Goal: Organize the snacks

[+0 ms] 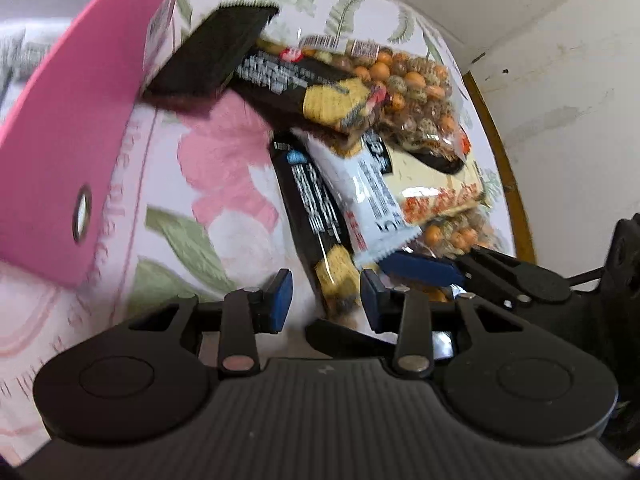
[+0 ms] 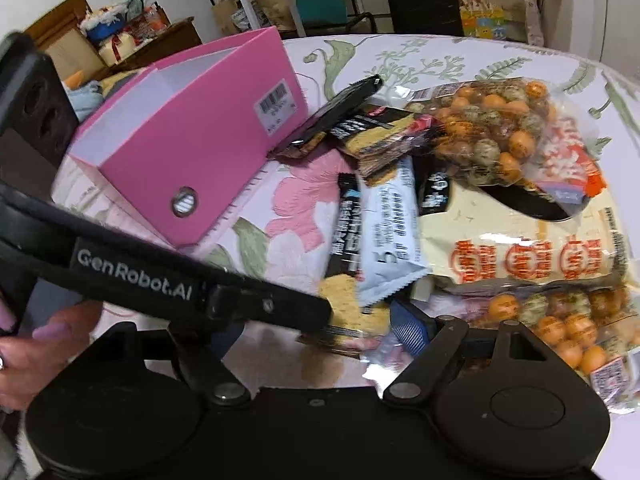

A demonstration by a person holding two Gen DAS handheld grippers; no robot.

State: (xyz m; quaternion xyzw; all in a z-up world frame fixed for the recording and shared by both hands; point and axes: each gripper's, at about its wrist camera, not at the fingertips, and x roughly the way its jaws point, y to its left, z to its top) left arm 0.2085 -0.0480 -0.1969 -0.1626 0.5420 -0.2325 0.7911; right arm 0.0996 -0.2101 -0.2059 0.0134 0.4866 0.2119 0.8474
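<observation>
A pile of snack packets lies on a floral tablecloth (image 1: 224, 168). A black-and-yellow bar (image 1: 316, 224) points toward my left gripper (image 1: 326, 300), which is open with the bar's near end between its blue pads. A white-grey bar (image 1: 368, 200) lies across it. A pink box (image 2: 192, 128) stands open at the left. In the right wrist view my right gripper (image 2: 360, 328) sits at the near end of the same bars (image 2: 352, 240); one blue pad (image 2: 408, 330) shows, and the left gripper crosses in front of the other finger.
Bags of orange and speckled coated nuts (image 2: 496, 128) and a cream packet with red print (image 2: 520, 248) lie to the right. Another black bar (image 1: 216, 52) leans on the pink box. The table's wooden rim (image 1: 516, 184) and a white wall are at right. Room clutter stands behind.
</observation>
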